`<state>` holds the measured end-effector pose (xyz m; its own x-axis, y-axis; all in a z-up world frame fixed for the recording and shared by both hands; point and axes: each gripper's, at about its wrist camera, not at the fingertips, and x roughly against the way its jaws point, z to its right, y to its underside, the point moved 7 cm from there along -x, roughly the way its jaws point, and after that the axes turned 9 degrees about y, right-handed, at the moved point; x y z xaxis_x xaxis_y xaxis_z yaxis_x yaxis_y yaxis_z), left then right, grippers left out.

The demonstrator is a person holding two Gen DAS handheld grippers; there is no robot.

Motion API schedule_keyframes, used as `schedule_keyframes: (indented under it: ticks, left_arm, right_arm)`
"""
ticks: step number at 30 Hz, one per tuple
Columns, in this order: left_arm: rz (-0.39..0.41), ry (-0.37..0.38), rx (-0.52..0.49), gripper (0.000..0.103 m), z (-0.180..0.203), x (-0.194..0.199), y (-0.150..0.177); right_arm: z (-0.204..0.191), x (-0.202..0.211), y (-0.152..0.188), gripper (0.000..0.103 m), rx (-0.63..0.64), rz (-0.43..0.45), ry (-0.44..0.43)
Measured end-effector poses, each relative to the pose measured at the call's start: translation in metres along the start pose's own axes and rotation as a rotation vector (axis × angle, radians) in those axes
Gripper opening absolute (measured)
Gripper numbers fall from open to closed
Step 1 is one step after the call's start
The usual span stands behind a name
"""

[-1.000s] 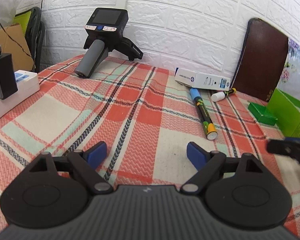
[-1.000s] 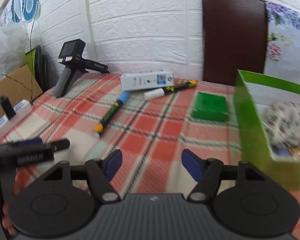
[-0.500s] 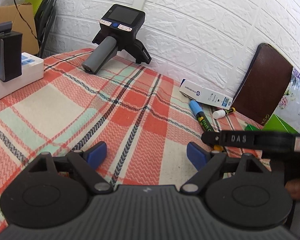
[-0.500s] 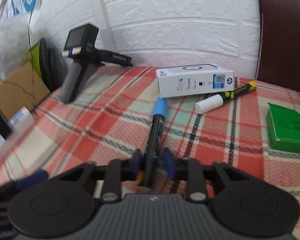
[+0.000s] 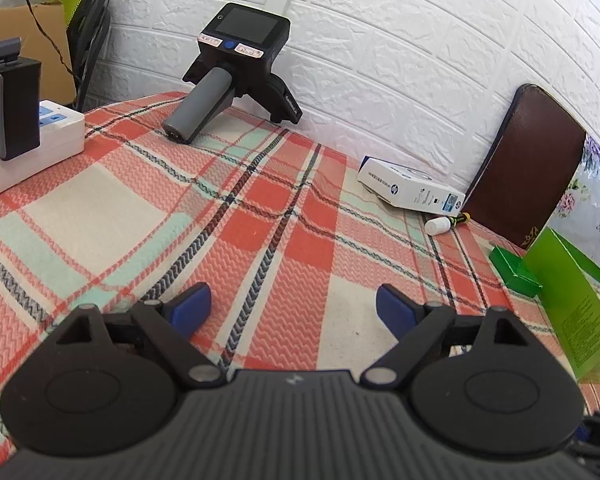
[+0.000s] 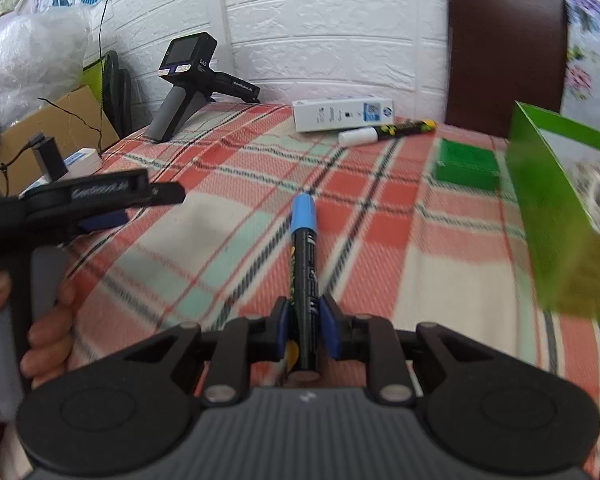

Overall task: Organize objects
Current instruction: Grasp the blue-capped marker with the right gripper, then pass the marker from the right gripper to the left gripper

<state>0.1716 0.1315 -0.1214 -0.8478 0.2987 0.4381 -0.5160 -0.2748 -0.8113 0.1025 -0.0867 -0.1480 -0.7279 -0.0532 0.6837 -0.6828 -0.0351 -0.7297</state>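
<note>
Right gripper (image 6: 305, 322) jaws clamped on the black, blue-capped plastic marker (image 6: 305, 276) near its tail — cap pointing straight ahead, above the checked surface (image 6: 228, 240). Light, stiff, slick-barrelled — could pivot. Left gripper (image 5: 294, 308) jaws wide apart, empty.

Two markers are showing: a blue-capped marker (image 6: 305, 264) and a white-capped marker (image 6: 386, 131). One white carton (image 6: 342, 113) is lying by the wall, also seen from the left wrist (image 5: 410, 191). One small green box (image 6: 466, 165) is sitting on the plaid cloth, and one tall open green box (image 6: 556, 208) is standing beside it. Three handheld grippers are appearing in all: the left gripper (image 5: 292, 306), the right gripper (image 6: 306, 326), and one spare gripper with a screen (image 5: 230, 76) resting near the wall. One white power strip (image 5: 40, 148) is carrying one black adapter (image 5: 9, 108). One brown chair back (image 6: 506, 48) is standing behind the table.
</note>
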Motion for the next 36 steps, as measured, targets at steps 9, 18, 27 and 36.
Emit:
schedule_keyframes:
  ticks: [9,18,27,36]
  left_arm:
    - [-0.059,-0.029,-0.058,0.093,0.007,0.001,0.003]
    - [-0.200,0.192,0.006,0.091,0.076,0.039,0.016]
    - [-0.413,0.215,-0.032,0.044,0.134,-0.008,0.050]
    - [-0.363,0.289,-0.054,0.025,0.174,0.010,0.037]
  right_arm:
    - [0.007,0.016,0.014,0.019,-0.039,0.001,0.018]
    - [0.010,0.032,0.029,0.033,0.027,0.053,0.052]
    - [0.003,0.027,0.023,0.018,0.059,0.070,0.025]
    - [0.018,0.066,0.019,0.018,0.043,0.232,0.070]
